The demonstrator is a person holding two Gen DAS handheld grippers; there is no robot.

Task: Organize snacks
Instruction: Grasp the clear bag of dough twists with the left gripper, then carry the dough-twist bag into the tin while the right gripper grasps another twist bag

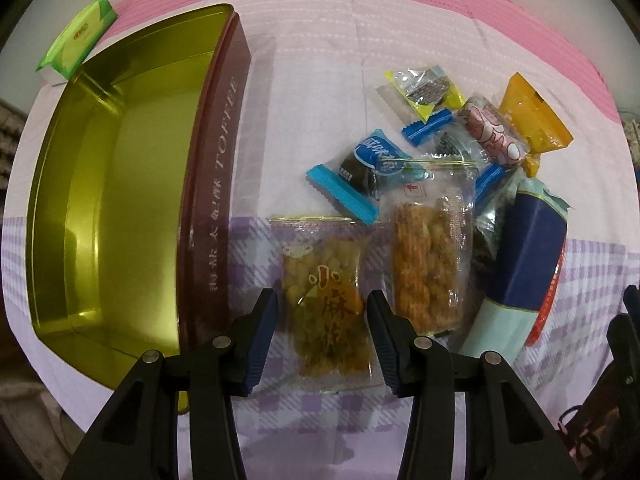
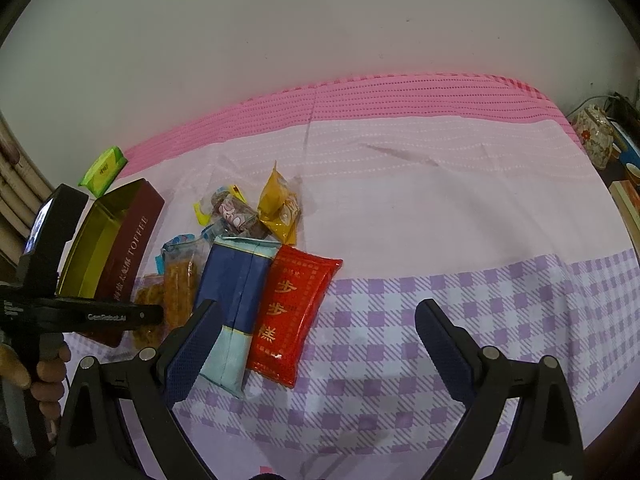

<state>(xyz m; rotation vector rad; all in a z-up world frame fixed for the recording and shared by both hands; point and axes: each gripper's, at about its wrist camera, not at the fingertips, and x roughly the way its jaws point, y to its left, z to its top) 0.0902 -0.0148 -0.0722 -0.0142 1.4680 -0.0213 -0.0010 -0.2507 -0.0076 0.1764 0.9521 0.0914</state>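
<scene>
1. Left gripper point(image 1: 322, 334): jaws parted, straddling a clear snack packet point(image 1: 326, 304), not clamped.
2. Right gripper point(image 2: 316, 344): wide open, empty.
3. Open toffee tin point(image 1: 120, 208): bedspread's point(image 2: 440, 208) left edge, beside the snack pile point(image 1: 452, 136).

A home setting: a surface covered by a pink, white and lilac checked cotton cloth point(image 2: 440, 216) stands against a plain pale wall point(image 2: 320, 20). Wrapped household snacks lie beside an open maroon toffee tin with a gold interior point(image 1: 120, 200); a floral pouch point(image 2: 596, 136) sits at the edge.
</scene>
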